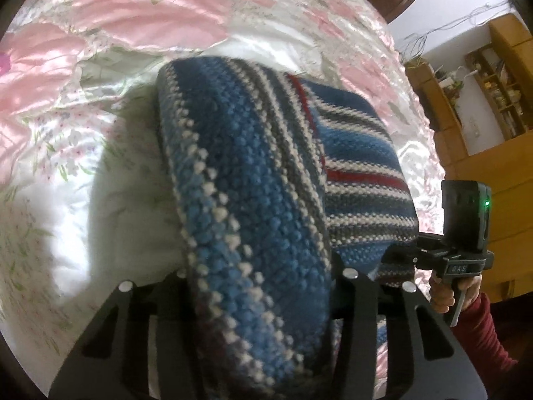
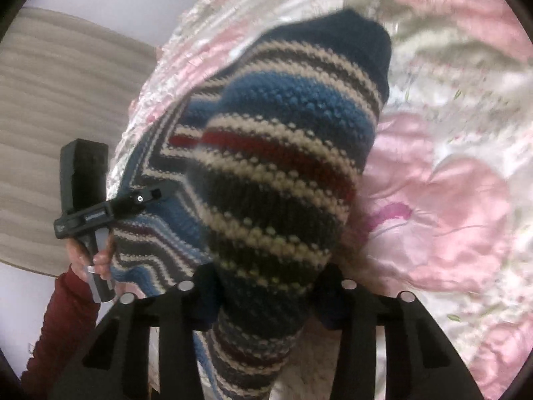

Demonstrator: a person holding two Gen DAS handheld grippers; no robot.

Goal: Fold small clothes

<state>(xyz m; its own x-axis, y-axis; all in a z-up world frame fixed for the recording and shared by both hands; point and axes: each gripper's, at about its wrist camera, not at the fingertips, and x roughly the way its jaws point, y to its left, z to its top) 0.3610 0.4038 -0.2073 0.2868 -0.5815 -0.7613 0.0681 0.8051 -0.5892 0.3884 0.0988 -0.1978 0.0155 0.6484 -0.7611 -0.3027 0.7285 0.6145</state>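
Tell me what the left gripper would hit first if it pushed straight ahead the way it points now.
The striped knit garment itself: the left gripper is shut on it and its fold fills the line ahead. Beyond that, probably the floral bedspread; depth is unclear.

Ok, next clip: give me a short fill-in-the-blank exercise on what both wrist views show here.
1. Both grippers are shut on the same striped knitted ____.
2. The thin stripe between white bands on the knitted garment is ____.
3. The bedspread under it has a pink ____ pattern.
4. The hand holding the right gripper wears a dark ____ sleeve; the left gripper clamps a fold.

Missing words: garment; red; floral; red
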